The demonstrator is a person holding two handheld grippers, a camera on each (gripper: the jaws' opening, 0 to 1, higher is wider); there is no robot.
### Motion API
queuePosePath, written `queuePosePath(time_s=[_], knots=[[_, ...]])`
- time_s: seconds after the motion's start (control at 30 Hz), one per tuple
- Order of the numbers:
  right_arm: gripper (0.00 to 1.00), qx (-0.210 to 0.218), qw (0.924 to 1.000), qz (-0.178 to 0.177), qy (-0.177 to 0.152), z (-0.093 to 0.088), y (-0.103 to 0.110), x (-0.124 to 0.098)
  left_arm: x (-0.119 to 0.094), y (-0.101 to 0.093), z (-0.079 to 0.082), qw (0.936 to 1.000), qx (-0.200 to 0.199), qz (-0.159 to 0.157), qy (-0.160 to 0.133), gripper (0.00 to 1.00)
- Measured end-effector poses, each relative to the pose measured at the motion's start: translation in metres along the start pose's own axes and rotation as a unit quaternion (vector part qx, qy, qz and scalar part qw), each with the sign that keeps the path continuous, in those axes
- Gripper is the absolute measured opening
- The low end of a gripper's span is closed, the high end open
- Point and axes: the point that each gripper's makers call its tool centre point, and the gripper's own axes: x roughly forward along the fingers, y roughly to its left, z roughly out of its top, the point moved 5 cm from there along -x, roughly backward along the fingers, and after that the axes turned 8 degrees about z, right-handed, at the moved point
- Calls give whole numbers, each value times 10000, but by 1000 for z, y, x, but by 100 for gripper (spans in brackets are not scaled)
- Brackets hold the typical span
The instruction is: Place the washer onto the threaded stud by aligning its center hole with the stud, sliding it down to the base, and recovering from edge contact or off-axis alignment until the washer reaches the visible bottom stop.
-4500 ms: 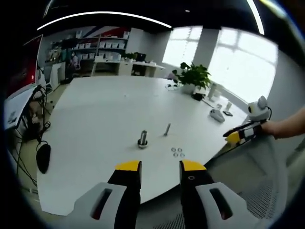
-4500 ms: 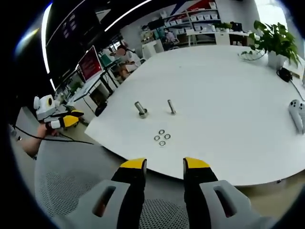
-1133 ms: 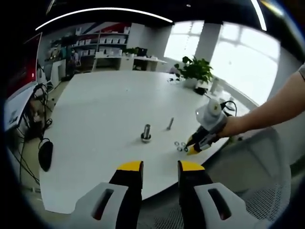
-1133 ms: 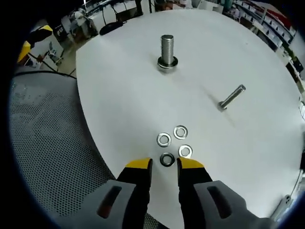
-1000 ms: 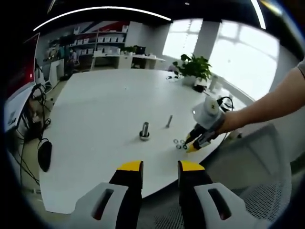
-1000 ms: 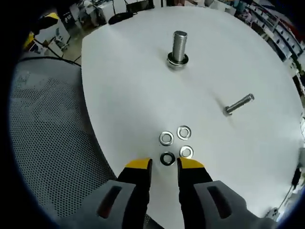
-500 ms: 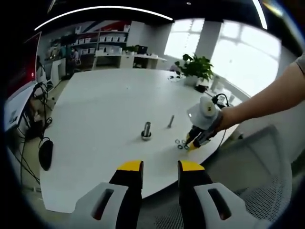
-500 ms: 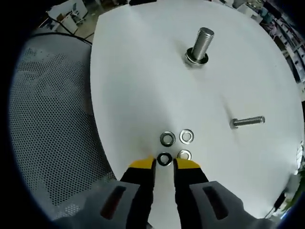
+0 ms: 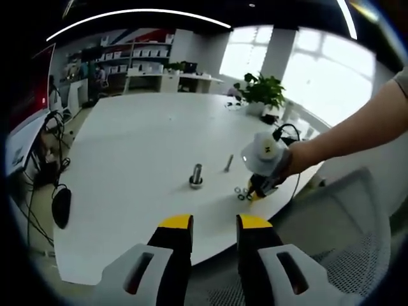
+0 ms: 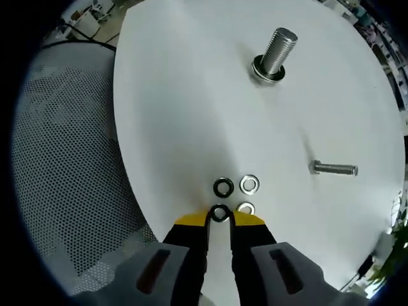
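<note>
A: Where's the washer point(image 10: 220, 212)?
B: Flat on the table point(image 10: 178, 115), at 12 o'clock just off the right gripper point(image 10: 219, 220) tips, nearest of four. Jaws narrowed round it, not clearly pinching yet.
A: Stud point(image 10: 276, 53)?
B: Upright, approx 1 o'clock, well apart.
A: Handling?
B: Prob. thin, stiff, light, slick metal; take it by opposite outer edges, hole clear.
A: Left gripper point(image 9: 213, 223)?
B: Open, empty, near the table edge.

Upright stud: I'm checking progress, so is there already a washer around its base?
Yes, in the right gripper view a washer rings the foot of the upright stud on the table.
</note>
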Motion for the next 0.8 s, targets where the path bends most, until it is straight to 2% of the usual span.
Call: queuePosePath(time_s=[0.17,0.37,0.5,0.7,0.8], knots=[[14,154,9998,-46,100,0,0,0,0,1,0,10000,-18,11,-13,25],[15,348,9993,-109,-7,-1,1,-1,-1,0,1,10000,-12,-1,-47,24],[15,307,9993,-195,-99,-3,2,1,-1,0,2,10000,-17,3,-62,24],[14,469,9975,-215,-480,-6,2,-1,-1,0,1,10000,-22,-11,-60,24],[14,515,9952,-385,-734,-9,4,0,-1,0,2,10000,-23,-26,-71,24]])
